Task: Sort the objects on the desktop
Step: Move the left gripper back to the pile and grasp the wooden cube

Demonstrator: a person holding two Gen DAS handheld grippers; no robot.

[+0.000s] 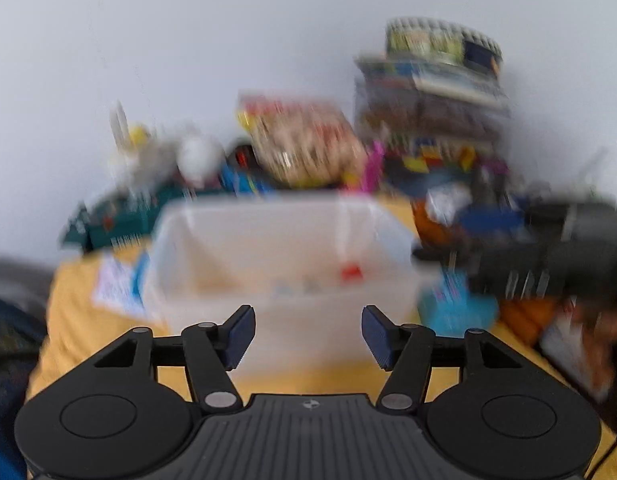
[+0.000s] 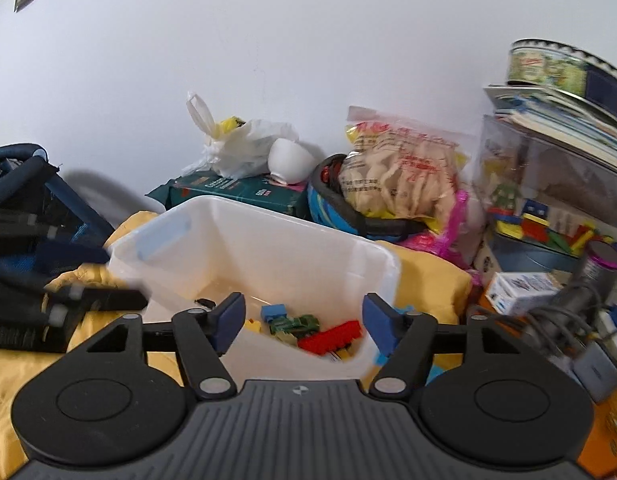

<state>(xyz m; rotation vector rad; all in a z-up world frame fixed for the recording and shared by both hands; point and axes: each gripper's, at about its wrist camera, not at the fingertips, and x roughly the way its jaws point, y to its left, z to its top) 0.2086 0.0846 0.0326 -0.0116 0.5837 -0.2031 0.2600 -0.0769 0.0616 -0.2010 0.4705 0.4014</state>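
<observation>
A white translucent plastic bin (image 2: 268, 248) stands on a yellow cloth (image 2: 428, 276). On its floor lie a red brick (image 2: 332, 338), a green toy tank (image 2: 294, 324), a blue brick (image 2: 274, 312) and a yellow piece (image 2: 252, 326). My right gripper (image 2: 304, 320) hovers over the bin's near side, open, with nothing between its fingers. The left wrist view is blurred. It shows the same bin (image 1: 228, 248) from its long side with a red piece (image 1: 351, 272) inside. My left gripper (image 1: 308, 336) is open and holds nothing, just short of the near rim.
Along the wall behind the bin stand a bag of crackers (image 2: 396, 176), a white plastic bag (image 2: 244, 144) on a green box (image 2: 236, 192), a clear box of coloured blocks (image 2: 548, 220) under books and a round tin (image 2: 548, 68). A grey hair dryer (image 2: 588, 280) lies at the right.
</observation>
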